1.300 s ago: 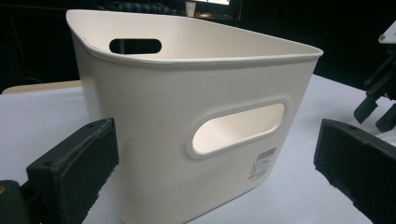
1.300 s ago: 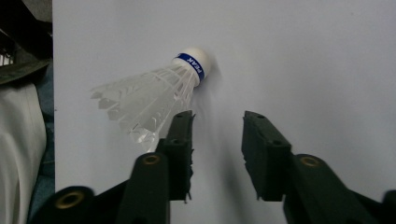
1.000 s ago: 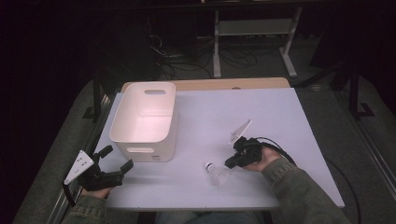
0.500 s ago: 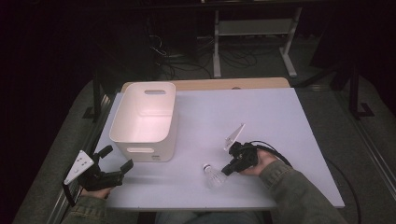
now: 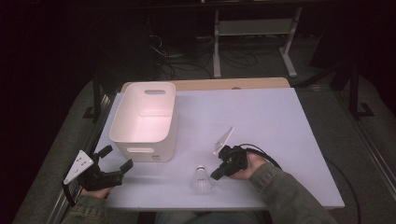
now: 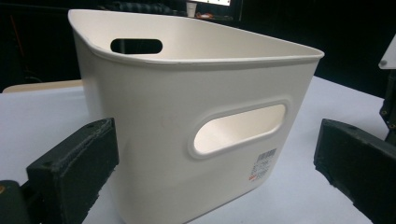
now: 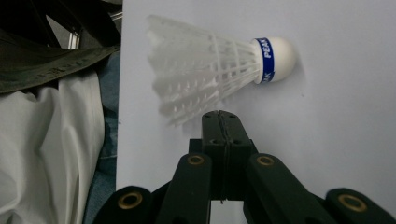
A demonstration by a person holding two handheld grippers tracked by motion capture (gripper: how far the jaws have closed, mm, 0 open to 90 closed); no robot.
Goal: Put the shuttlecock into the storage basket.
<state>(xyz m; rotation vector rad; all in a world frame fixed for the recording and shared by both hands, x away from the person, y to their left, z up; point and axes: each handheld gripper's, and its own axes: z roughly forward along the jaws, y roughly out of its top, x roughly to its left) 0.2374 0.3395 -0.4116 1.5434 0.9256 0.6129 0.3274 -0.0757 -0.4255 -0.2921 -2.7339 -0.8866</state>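
We read this as a lab or test bench: dark room, white-topped table (image 5: 261,121) on a wooden board, metal rack legs (image 5: 254,44) behind, loose cables (image 5: 187,60) tangled on the floor, rails along the table sides.

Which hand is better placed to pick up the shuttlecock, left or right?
Right. The right gripper lies just beside the shuttlecock, jaws shut and pointing at its feathers, so it would need to open first. The left gripper sits open at the table's near left corner, facing the white bin.
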